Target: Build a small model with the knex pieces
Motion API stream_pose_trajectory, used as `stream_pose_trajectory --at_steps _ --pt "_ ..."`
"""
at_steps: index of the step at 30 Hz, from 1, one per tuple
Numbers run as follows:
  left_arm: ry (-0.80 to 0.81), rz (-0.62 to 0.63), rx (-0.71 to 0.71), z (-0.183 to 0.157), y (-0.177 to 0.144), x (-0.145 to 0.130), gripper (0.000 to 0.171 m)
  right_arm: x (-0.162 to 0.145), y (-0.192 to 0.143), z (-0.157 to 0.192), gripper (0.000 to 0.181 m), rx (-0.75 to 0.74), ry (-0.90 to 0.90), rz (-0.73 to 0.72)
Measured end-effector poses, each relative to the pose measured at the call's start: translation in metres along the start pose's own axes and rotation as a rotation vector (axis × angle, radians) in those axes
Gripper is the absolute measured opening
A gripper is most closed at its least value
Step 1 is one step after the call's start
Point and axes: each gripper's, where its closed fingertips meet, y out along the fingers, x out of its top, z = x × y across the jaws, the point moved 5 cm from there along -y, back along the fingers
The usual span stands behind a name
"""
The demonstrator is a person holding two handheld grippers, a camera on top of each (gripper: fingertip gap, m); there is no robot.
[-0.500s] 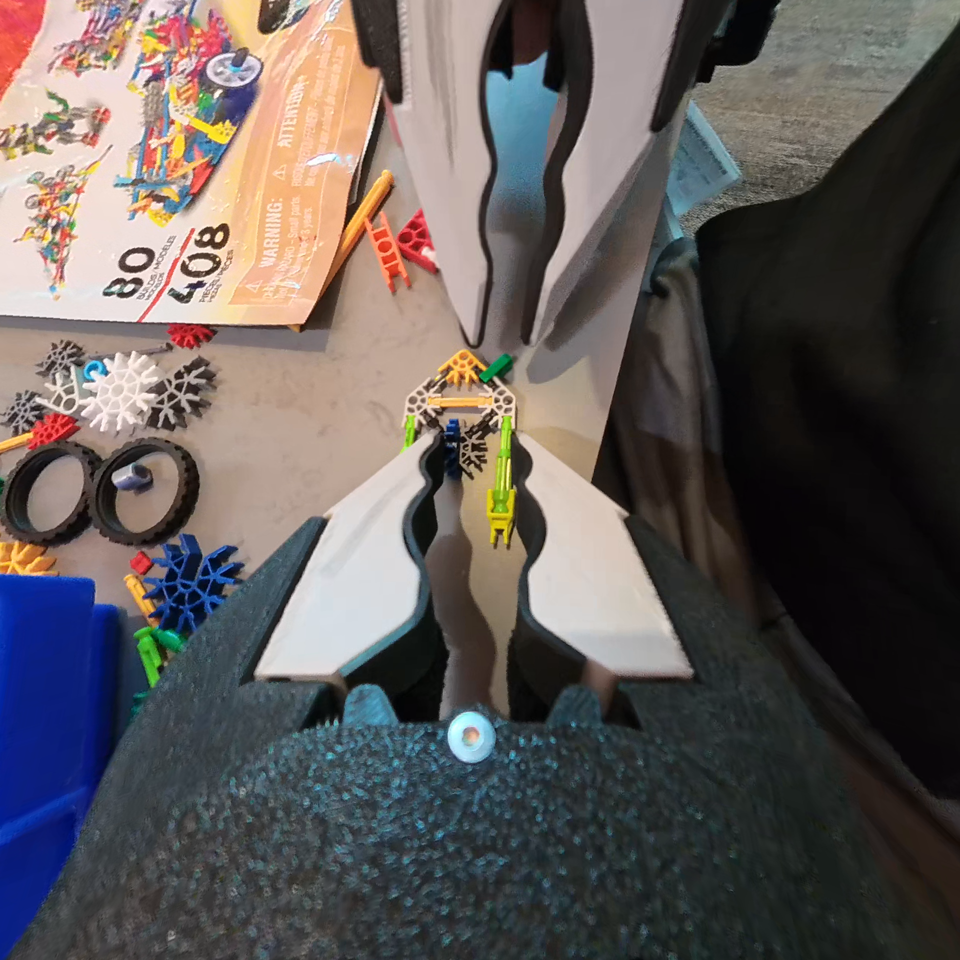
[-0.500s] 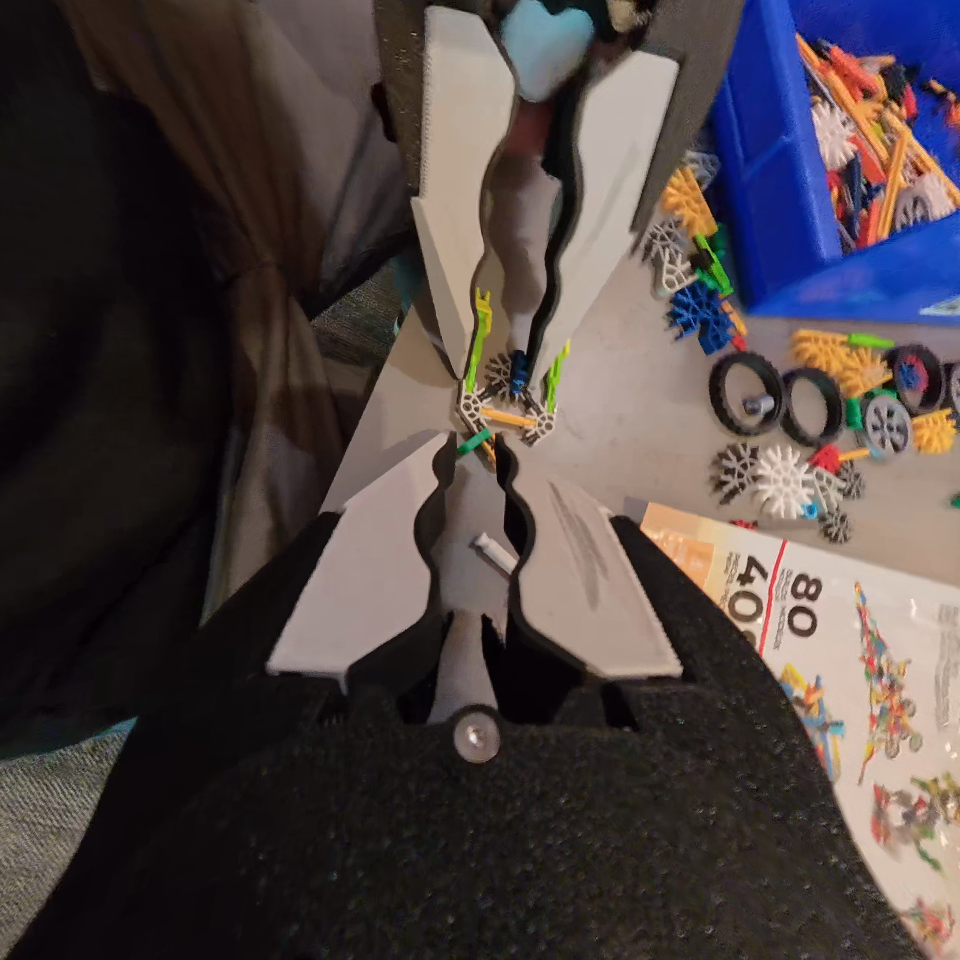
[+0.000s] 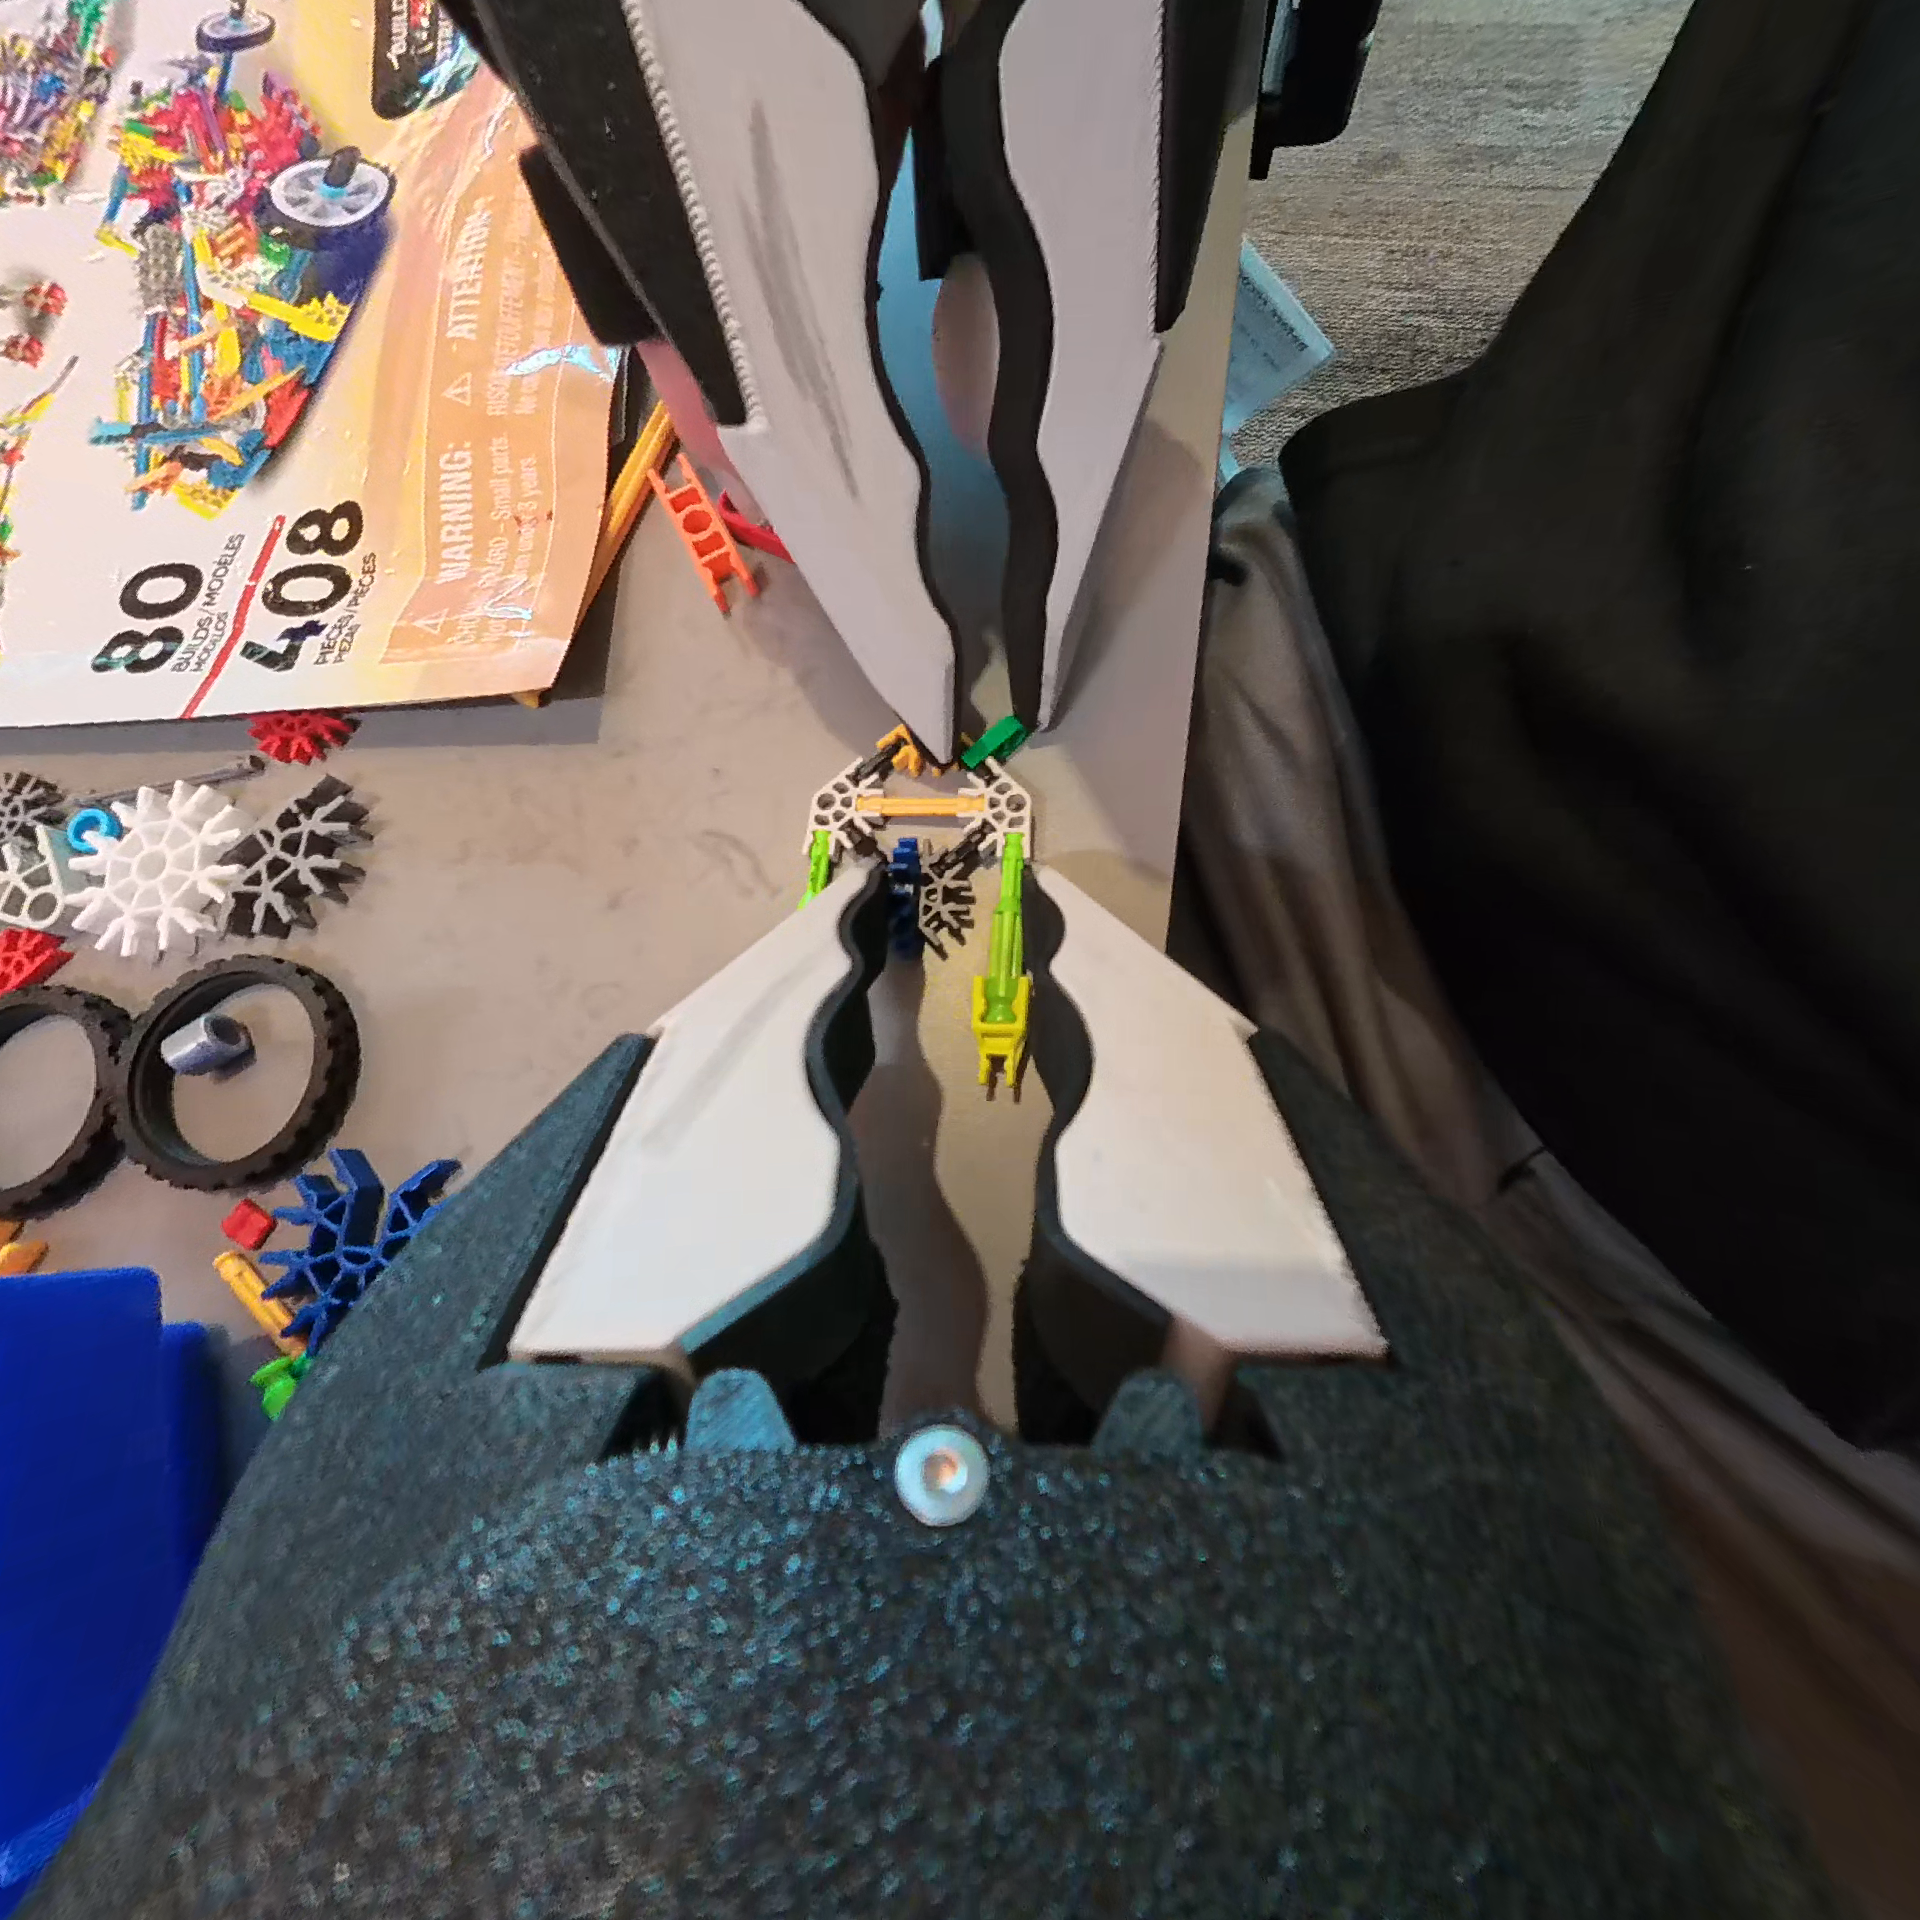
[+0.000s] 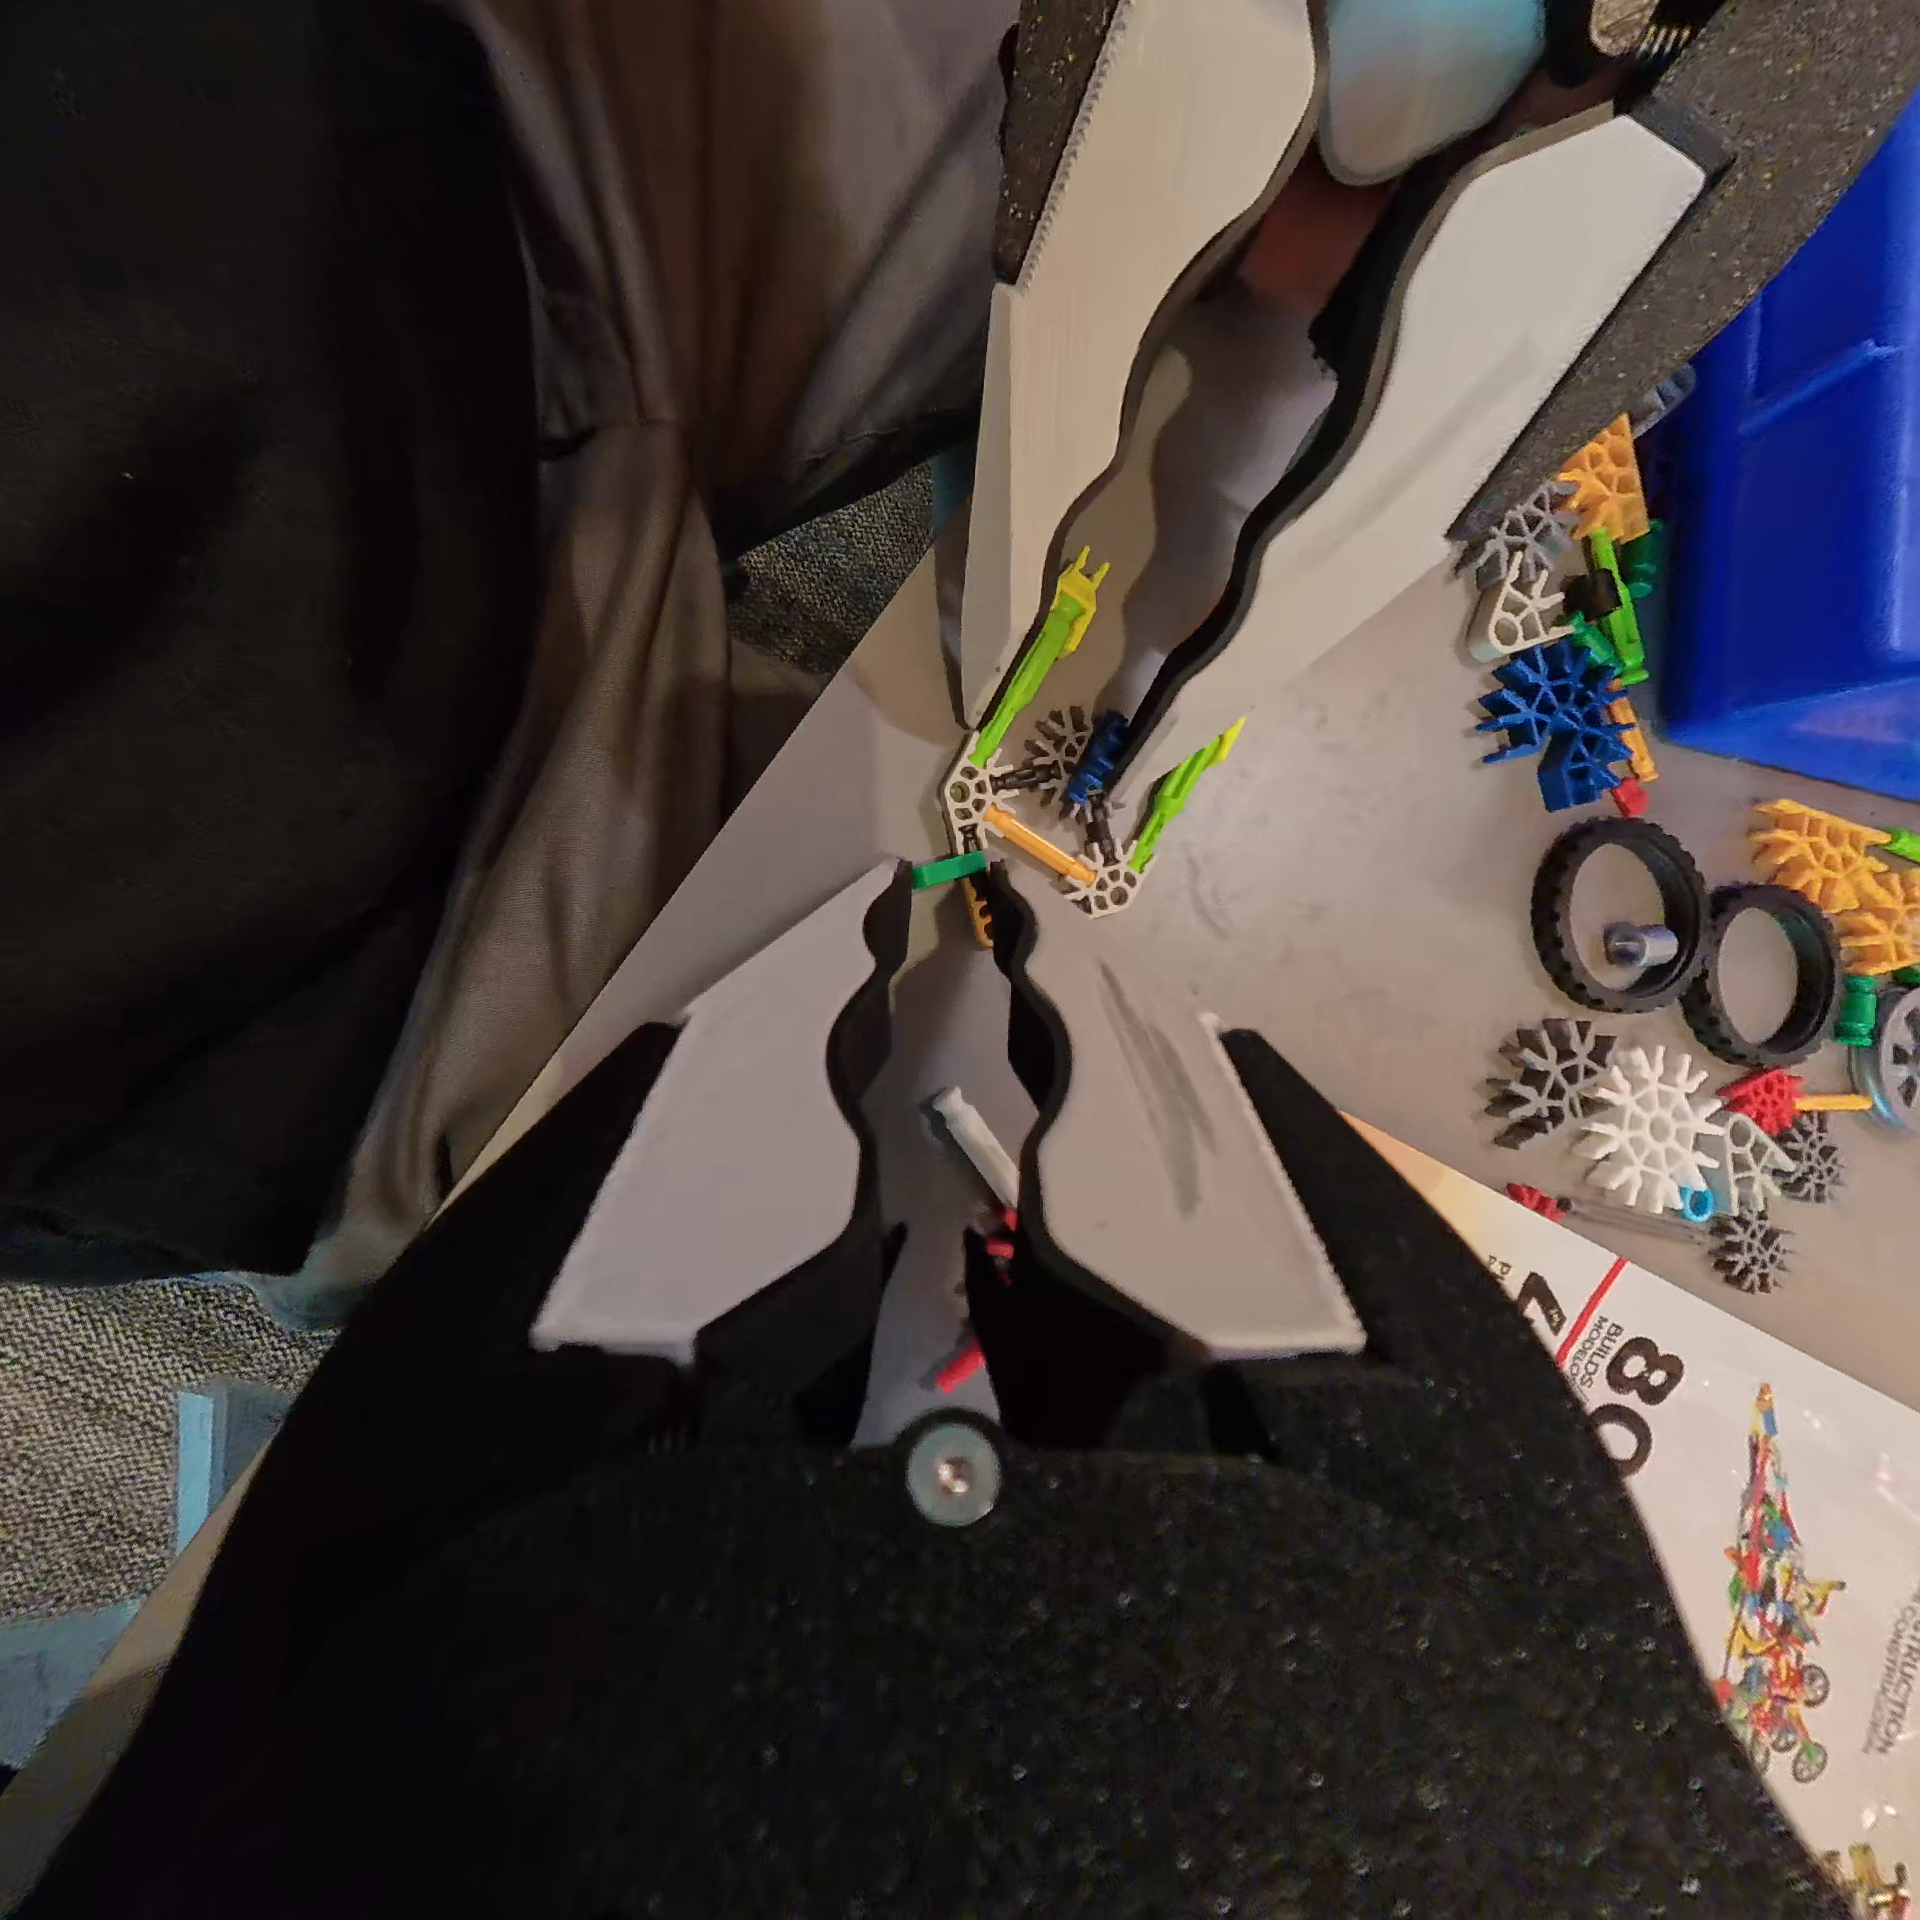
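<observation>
Grey surface (image 3: 499, 935) covered in little construction-toy bits, with a printed box sheet (image 3: 260, 416) lying flat along the far-left side and a blue bin (image 4: 1808, 520) off at the edge. Dark clothing of a person fills the side past the surface's edge.

The two grippers face each other tip to tip over a small model (image 3: 920, 831) made of grey connectors, a yellow rod, lime-green rods and a blue and a black snowflake piece.

Left gripper (image 3: 951, 894): partly open, its jaws sit either side of the model's blue and black snowflake end. Looks like it's pinching it, but I can't tell for sure if the pads actually clamp it or just bracket it. One lime rod with a yellow clip pokes back between the jaws.

Right gripper (image 4: 951, 883): tips nearly together, right at the short dark-green piece (image 4: 945, 871) and the orange connector on the model's other end. In the left view the green piece sits just at its tips. Touching, yeah, but a firm grip I can't confirm.

Compared to half a second ago: the right wrist view has swung, so the model now sits tilted in it and the left gripper comes in from the upper right at an angle instead of straight on. The model stays between both sets of tips.

Nearby: two black tyres (image 3: 244, 1070), a white snowflake (image 3: 156, 868), a blue snowflake (image 3: 343, 1236), an orange ladder piece (image 3: 712, 535)
</observation>
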Motion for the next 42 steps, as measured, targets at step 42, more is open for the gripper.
stream_pose_trajectory --at_steps 42 --pt "-0.001 0.005 -0.039 -0.0017 0.0069 0.0029 0.021 0.0005 0.0057 -0.0092 0.011 0.066 0.072 -0.031"
